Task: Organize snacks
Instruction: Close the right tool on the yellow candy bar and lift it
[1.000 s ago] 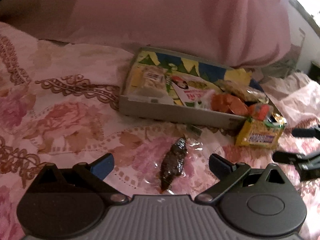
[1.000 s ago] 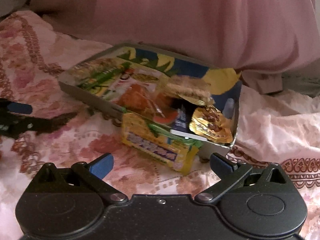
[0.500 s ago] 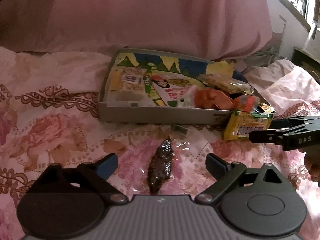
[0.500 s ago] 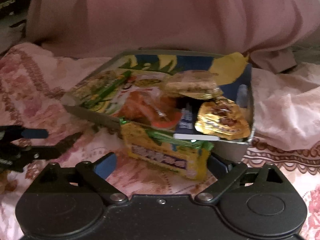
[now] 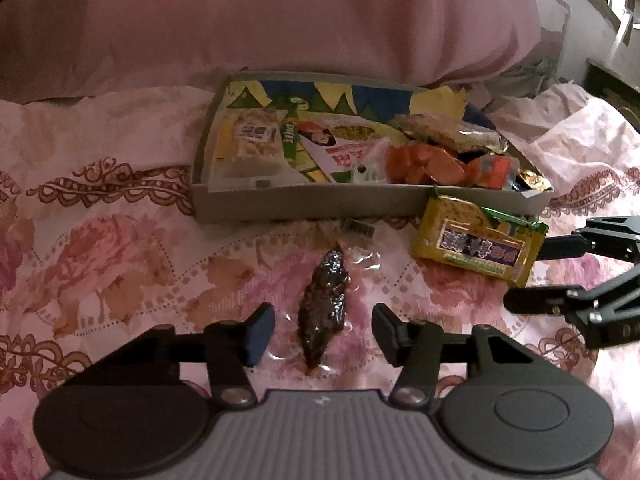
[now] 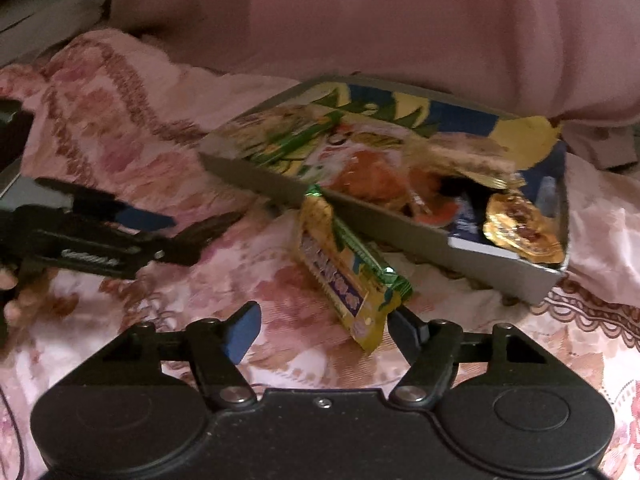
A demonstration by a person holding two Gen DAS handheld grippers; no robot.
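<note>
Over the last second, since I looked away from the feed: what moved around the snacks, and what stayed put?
The left gripper has closed in on the dark brown snack in clear wrap, now between its open fingers. The right gripper has advanced to the yellow-green snack packet, open, nothing gripped. The packet looks angled differently. The grey cardboard tray with its snacks stayed put.

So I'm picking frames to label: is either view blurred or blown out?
Left wrist view: sharp on the dark snack and box, window glare top right, fisheye bending at the edges. Right wrist view: motion blur smears the box, yellow packet and left gripper; dim, no glare.
</note>
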